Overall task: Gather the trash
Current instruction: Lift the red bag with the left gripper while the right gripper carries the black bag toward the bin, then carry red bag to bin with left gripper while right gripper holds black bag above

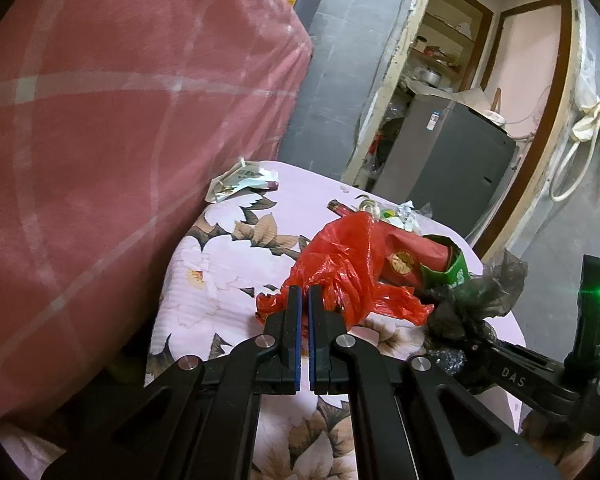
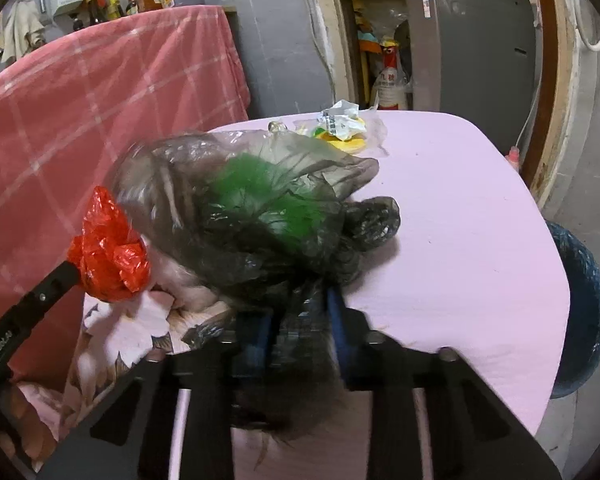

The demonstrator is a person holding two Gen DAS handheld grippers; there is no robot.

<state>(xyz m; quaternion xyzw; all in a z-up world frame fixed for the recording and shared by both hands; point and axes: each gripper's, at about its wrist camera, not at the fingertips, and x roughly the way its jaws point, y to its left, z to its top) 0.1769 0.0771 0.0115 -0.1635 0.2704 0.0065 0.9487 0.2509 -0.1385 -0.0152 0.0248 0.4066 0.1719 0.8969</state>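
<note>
Left gripper (image 1: 305, 294): jaws pressed together on an edge of the crumpled red plastic bag (image 1: 340, 276), which lies on the pink floral-print tablecloth (image 1: 220, 264). Right gripper (image 2: 300, 312): jaws pinching the gathered neck of a translucent dark grey plastic bag (image 2: 260, 208) with green material inside. Beyond it, crumpled white and yellow wrappers (image 2: 340, 124) sit at the table's far edge.
</note>
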